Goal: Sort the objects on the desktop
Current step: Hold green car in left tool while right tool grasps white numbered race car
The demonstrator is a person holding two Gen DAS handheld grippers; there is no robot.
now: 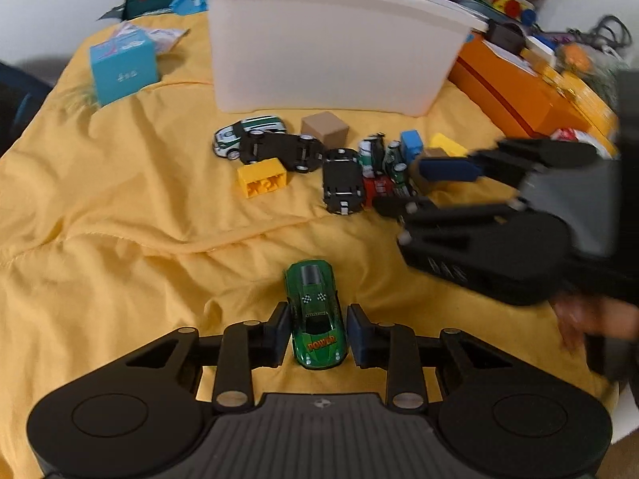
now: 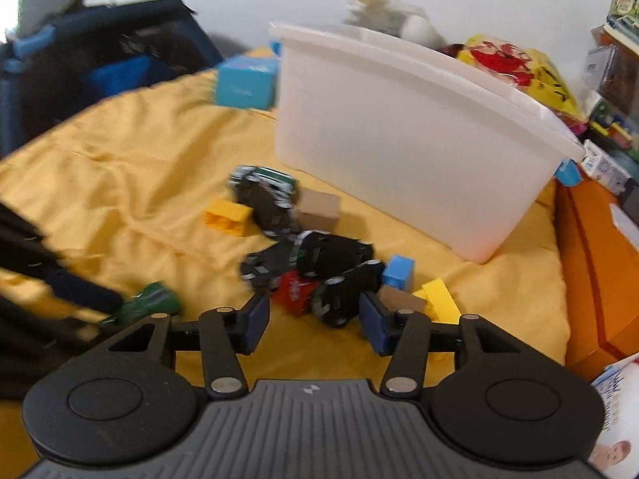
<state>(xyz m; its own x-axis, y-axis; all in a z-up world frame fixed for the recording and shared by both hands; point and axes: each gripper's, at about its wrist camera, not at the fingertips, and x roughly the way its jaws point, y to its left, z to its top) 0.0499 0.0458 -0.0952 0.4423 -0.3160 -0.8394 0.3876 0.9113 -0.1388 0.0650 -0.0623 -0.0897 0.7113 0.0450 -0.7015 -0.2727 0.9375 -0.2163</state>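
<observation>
Left gripper (image 1: 318,335): pads clamped on both flanks of green toy car (image 1: 315,315), car on yellow cloth (image 1: 120,207). Right gripper (image 2: 313,321): jaws partly apart over the toy pile, gripping nothing; overturned black car (image 2: 347,291) and red car (image 2: 293,289) lie just ahead between the pads. Beyond: yellow brick (image 1: 261,181), brown cube (image 1: 324,127), then white plastic bin (image 1: 331,52).

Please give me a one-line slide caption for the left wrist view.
Left hand-held gripper closed around a green toy car on yellow cloth, before a white plastic bin.
</observation>
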